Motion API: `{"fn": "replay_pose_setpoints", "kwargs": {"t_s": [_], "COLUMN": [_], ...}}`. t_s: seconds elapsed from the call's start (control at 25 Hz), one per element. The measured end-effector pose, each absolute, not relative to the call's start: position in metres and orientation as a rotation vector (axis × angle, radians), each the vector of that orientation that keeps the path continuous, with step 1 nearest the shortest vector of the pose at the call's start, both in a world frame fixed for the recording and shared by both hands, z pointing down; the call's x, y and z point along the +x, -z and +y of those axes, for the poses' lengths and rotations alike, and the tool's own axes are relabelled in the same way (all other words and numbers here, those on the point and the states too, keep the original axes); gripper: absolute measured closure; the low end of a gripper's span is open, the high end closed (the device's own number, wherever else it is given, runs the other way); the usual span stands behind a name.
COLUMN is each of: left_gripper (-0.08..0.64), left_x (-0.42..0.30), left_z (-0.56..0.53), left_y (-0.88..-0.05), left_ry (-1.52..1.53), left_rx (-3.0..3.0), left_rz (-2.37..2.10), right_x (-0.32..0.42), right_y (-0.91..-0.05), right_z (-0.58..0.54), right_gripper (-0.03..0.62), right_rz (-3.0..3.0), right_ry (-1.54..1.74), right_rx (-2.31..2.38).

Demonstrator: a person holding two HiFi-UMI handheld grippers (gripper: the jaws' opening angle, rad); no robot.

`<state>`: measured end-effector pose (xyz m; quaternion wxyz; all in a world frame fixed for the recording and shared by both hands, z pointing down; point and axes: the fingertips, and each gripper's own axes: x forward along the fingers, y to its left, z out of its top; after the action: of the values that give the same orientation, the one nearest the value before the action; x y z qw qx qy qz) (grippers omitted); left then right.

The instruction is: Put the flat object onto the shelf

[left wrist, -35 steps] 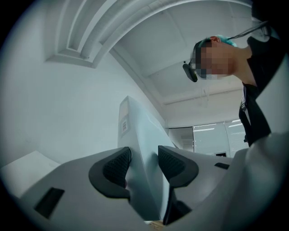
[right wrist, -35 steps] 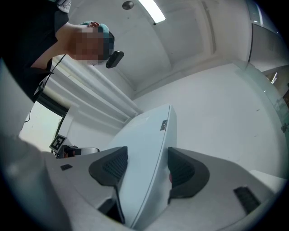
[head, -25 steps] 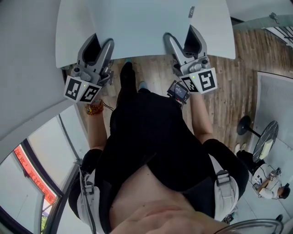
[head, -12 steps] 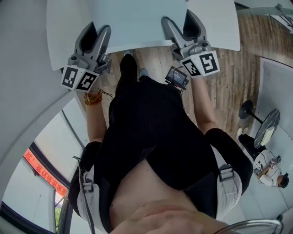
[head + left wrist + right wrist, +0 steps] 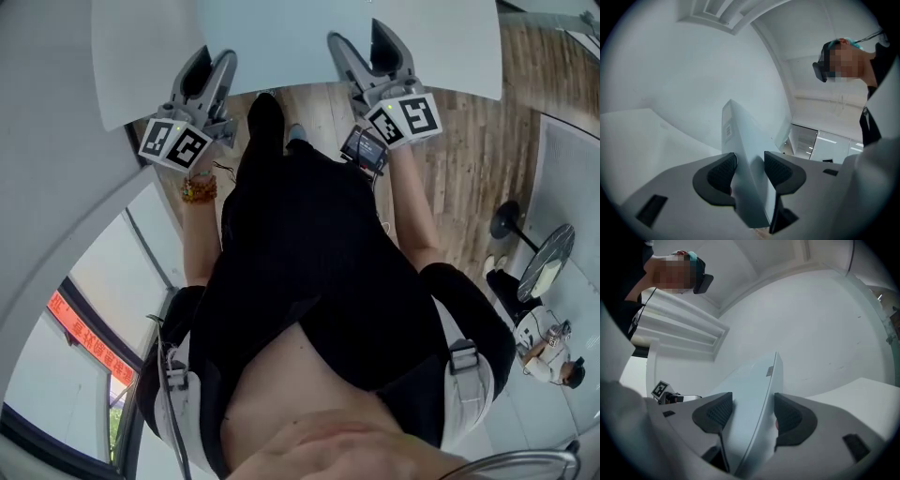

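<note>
The flat object is a large white panel, held level in front of the person at the top of the head view. My left gripper is shut on its near edge at the left. My right gripper is shut on the same edge at the right. In the left gripper view the panel's thin edge runs between the two dark pads of the left gripper. The right gripper view shows the panel clamped the same way in the right gripper. I cannot make out a shelf.
Wooden floor lies below the panel. A white curved wall stands close on the left. A round table and a seated person are at the lower right. White ceiling and walls fill both gripper views.
Both grippers and the panel have shifted toward the top of the head view. The left gripper has moved a little to the right. Both grips are unchanged.
</note>
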<state>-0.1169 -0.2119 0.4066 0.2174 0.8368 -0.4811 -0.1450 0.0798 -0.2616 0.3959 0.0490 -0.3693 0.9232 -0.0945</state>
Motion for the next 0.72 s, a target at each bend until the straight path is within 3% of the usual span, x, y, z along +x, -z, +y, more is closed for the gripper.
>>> {"fn": "replay_pose_setpoints", "kwargs": {"t_s": [0.36, 0.72], "left_gripper": [0.357, 0.357], "left_x": [-0.114, -0.111], "left_z": [-0.196, -0.206], "left_y": [-0.465, -0.492], "left_ry": [0.291, 0.263], "left_rx": [2.225, 2.173], "left_rz": [-1.322, -1.315], "right_x": [0.085, 0.088], "right_y": [-0.470, -0.494], "right_z": [-0.245, -0.255], "right_gripper": [0.321, 0.321], "right_rz": [2.839, 2.857], "right_ry": [0.568, 0.620], "right_rx": [-1.177, -1.206]}}
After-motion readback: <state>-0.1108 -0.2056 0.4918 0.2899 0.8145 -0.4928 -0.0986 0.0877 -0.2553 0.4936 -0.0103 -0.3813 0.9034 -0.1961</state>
